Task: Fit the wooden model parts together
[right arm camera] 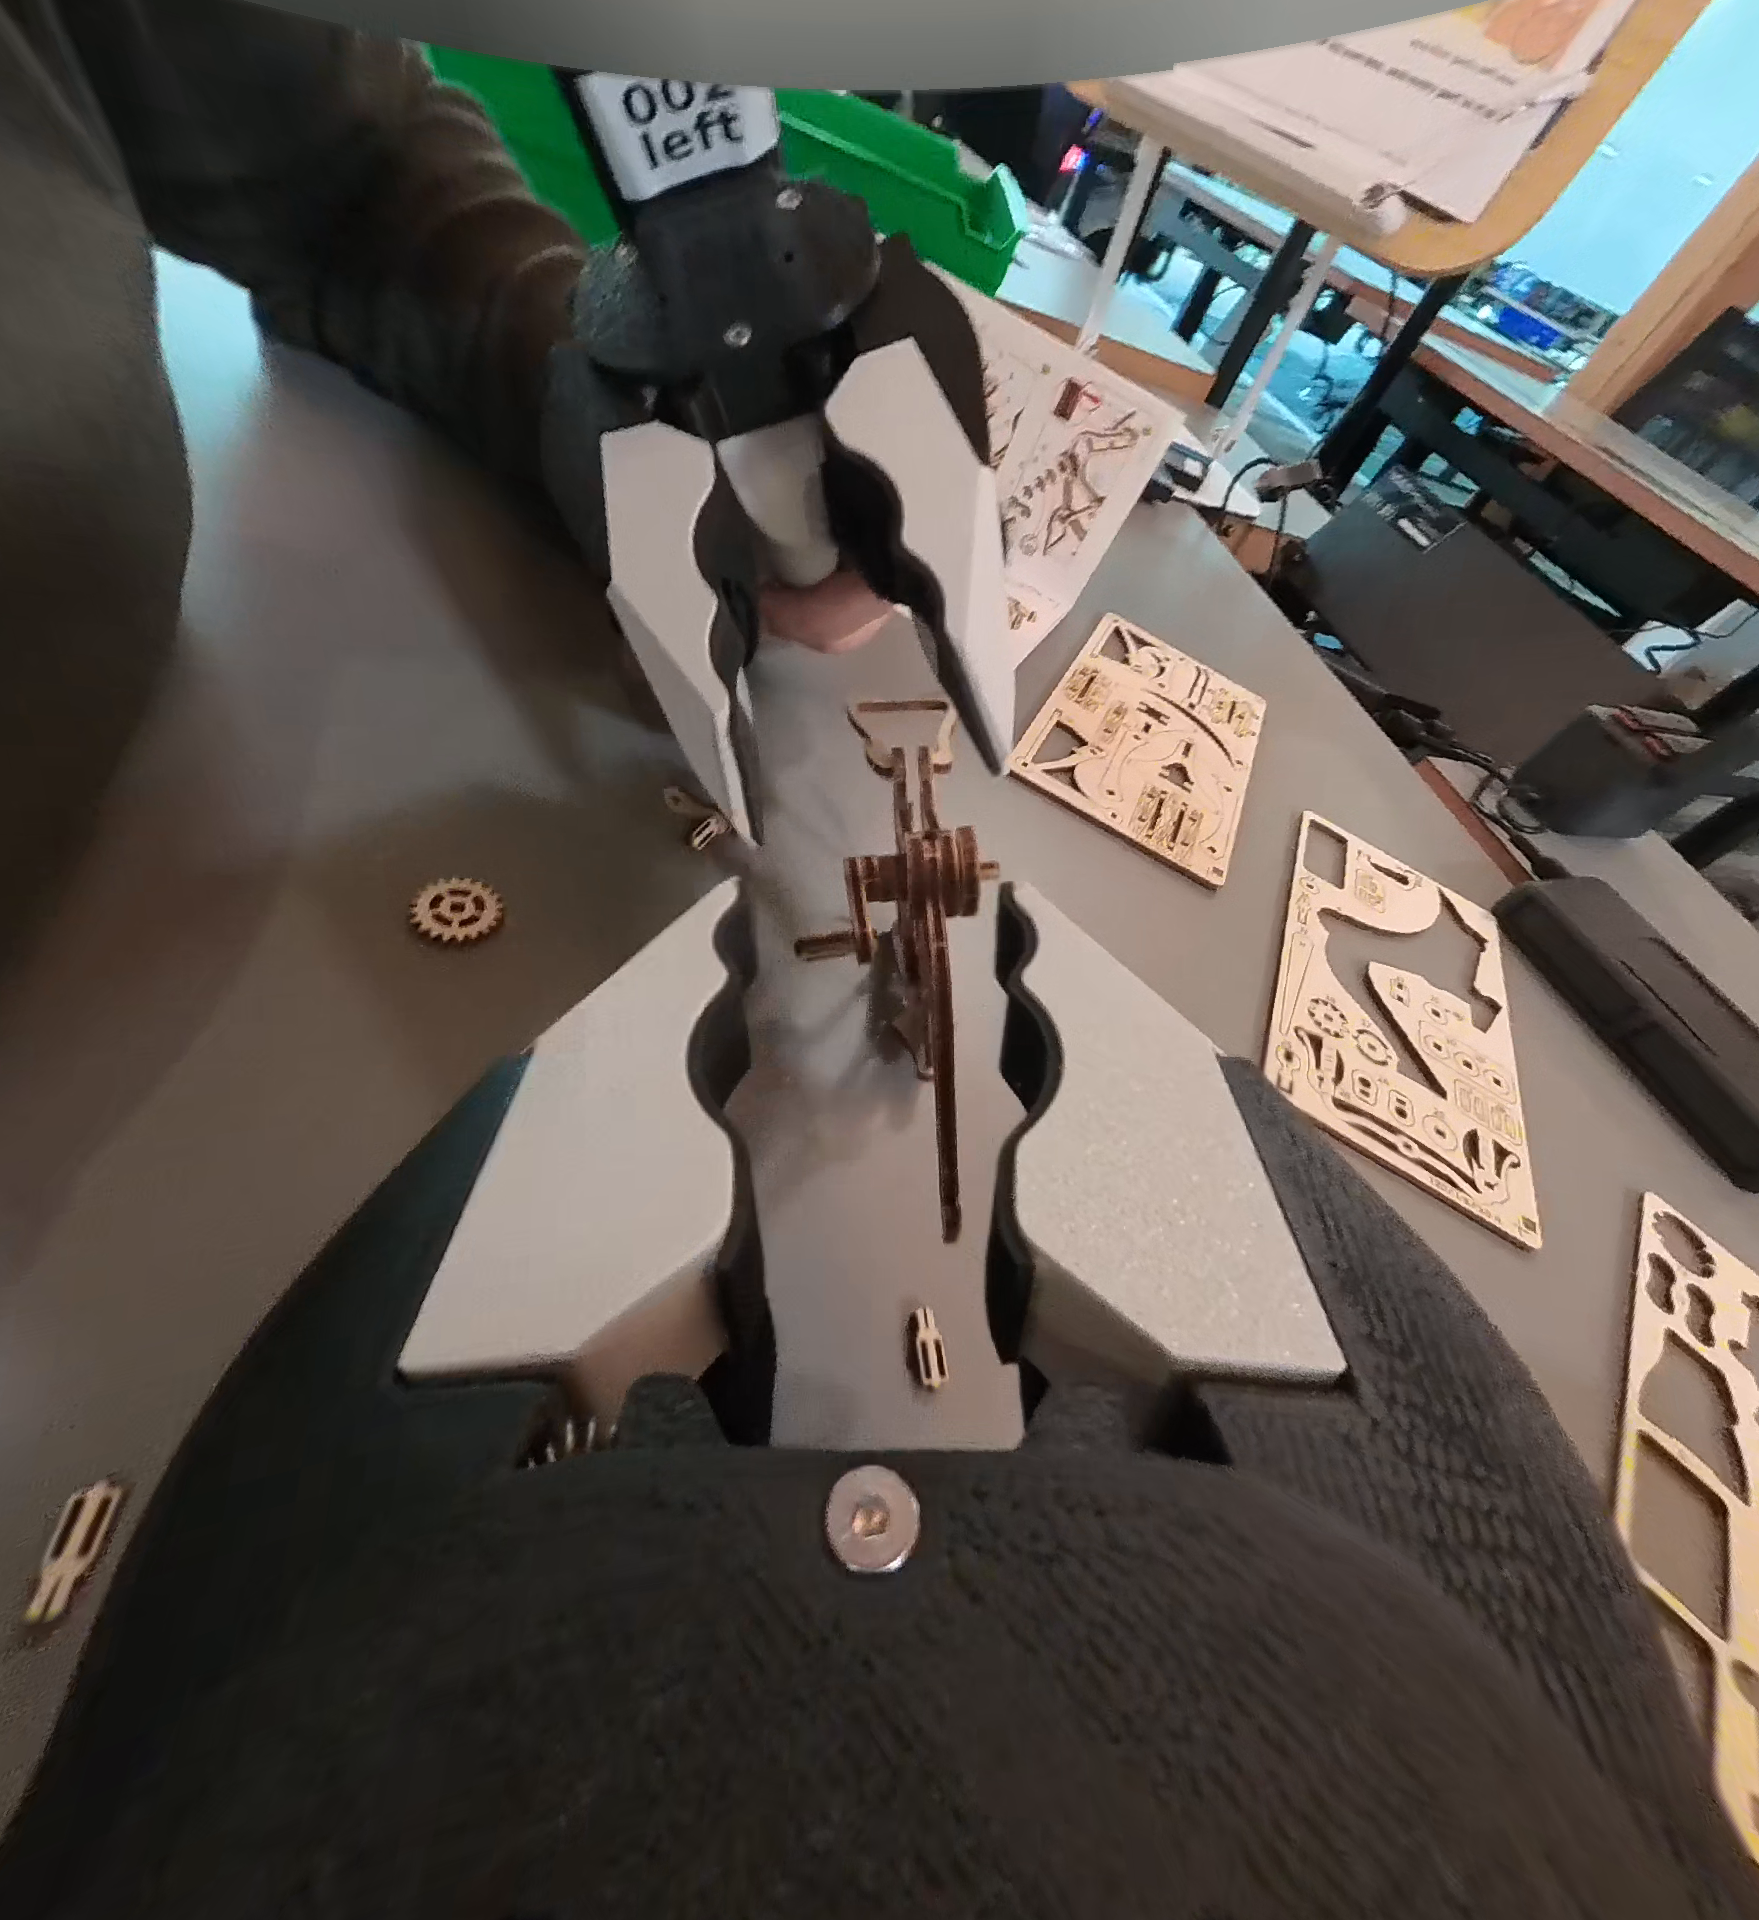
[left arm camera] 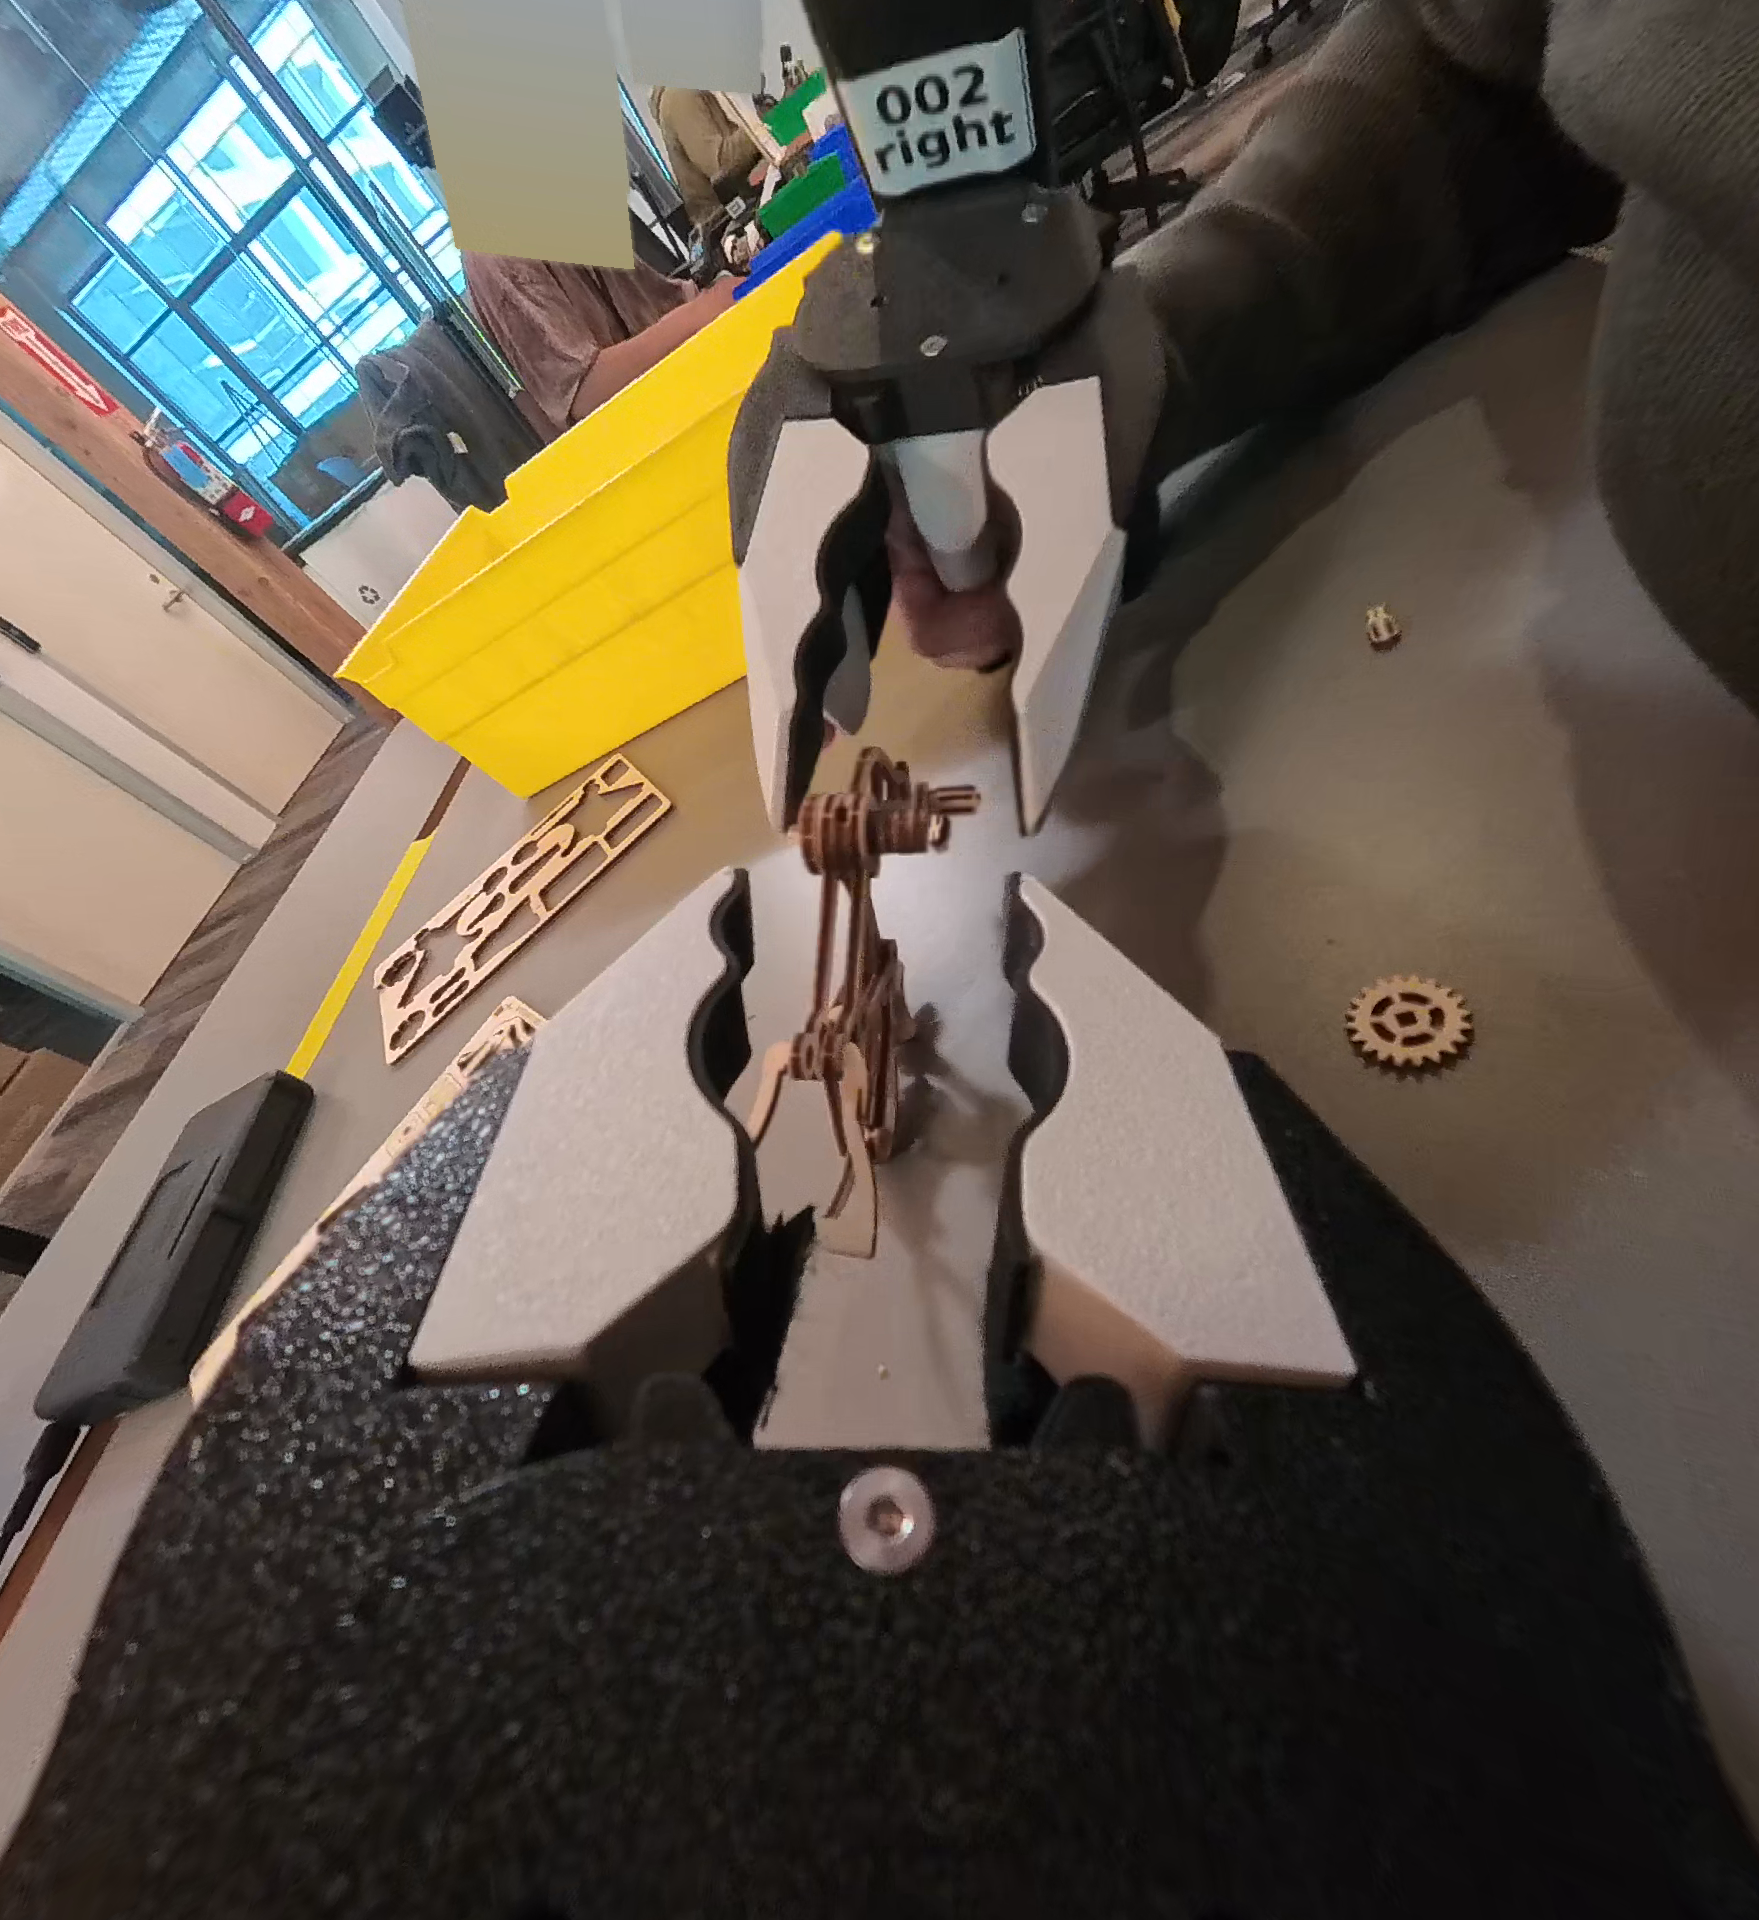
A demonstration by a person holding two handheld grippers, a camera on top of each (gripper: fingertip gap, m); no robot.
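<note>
Both grippers open, wooden assembly standing loose between them

Nearest the camera, the left gripper (left arm camera: 880,883) had its fingers apart around the wooden assembly (left arm camera: 859,997), gripping nothing; the right gripper (right arm camera: 870,894), facing it from the far side, was also spread. The assembly stood unheld on the grey table (left arm camera: 1477,1195). A one-sided closure would likely tip it or skew its thin plates; the loose gear (left arm camera: 1408,1023) lay to the right.

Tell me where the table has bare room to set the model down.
Bare grey table lies around the loose gear, between it and the model. Crowded: the cut-out sheets on the other side, running toward the yellow bin; small loose parts near the right tool.
</note>
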